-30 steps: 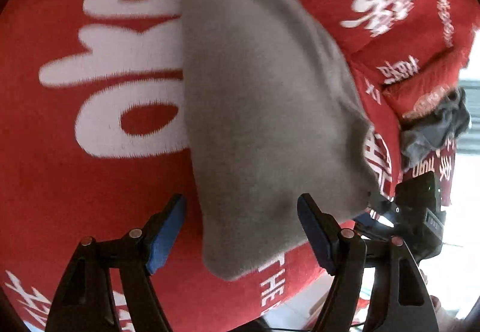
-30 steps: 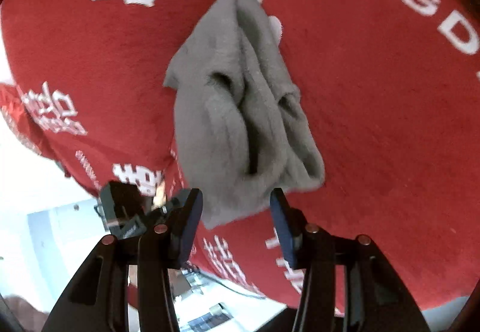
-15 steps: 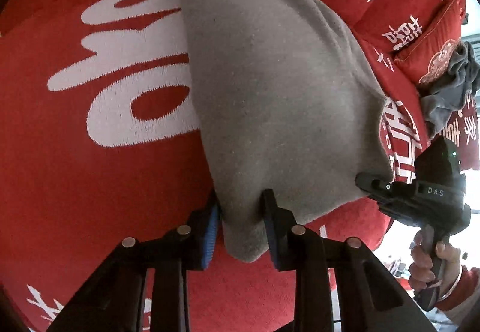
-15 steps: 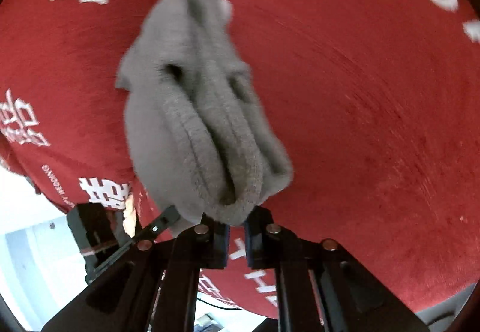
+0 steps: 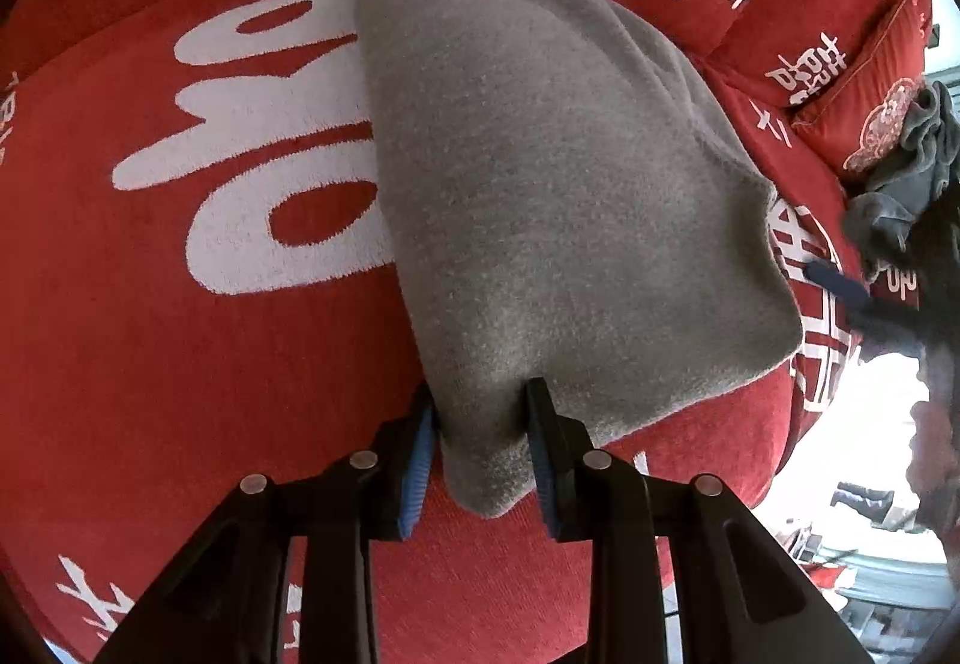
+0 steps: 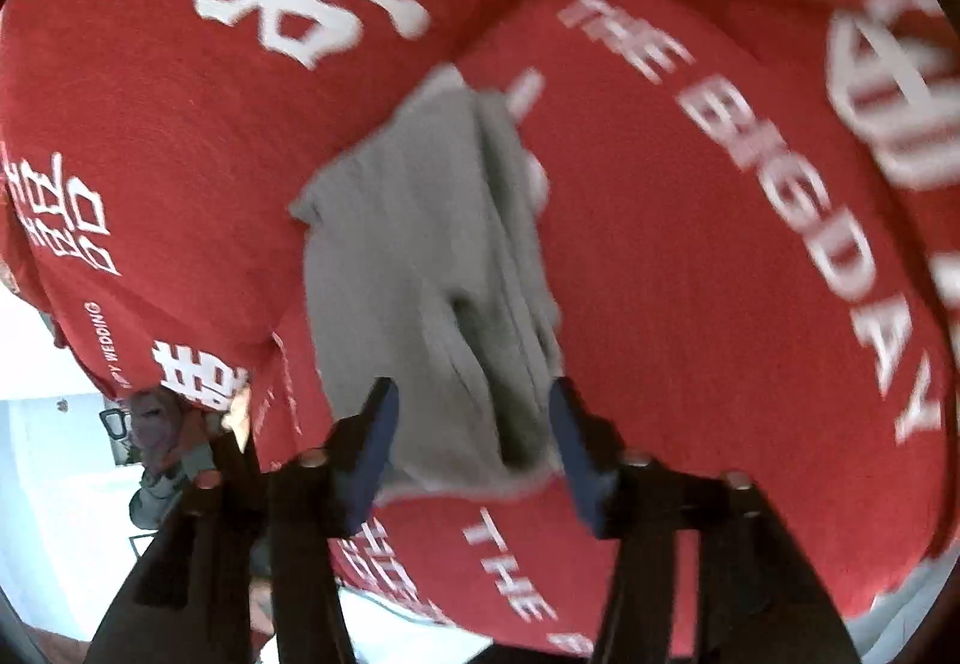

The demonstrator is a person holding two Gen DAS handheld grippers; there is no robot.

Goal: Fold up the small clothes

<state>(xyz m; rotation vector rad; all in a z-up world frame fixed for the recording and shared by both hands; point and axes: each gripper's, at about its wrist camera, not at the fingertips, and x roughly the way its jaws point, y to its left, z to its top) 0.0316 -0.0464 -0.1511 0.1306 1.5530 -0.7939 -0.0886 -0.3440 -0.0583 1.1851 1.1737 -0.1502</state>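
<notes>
Grey knit garment [image 5: 558, 208] lies folded on red printed cover [image 5: 180, 364], layered edges toward me. Left gripper [image 5: 477, 436]: my blue pads clamp its near corner, fabric bunched between them. Right gripper [image 6: 474, 430]: jaws apart, straddling the garment's near edge [image 6: 432, 304] without pinching. Dark grey clothes [image 5: 906, 172] heaped at far right.

The right gripper [image 6: 471, 448] stands with its jaws spread wide, the folded grey cloth [image 6: 420, 274] lying between the blue pads [image 6: 378, 445] and running toward twelve o'clock on the red sofa cover [image 6: 690, 274], white lettering at two o'clock; the frame is blurred
</notes>
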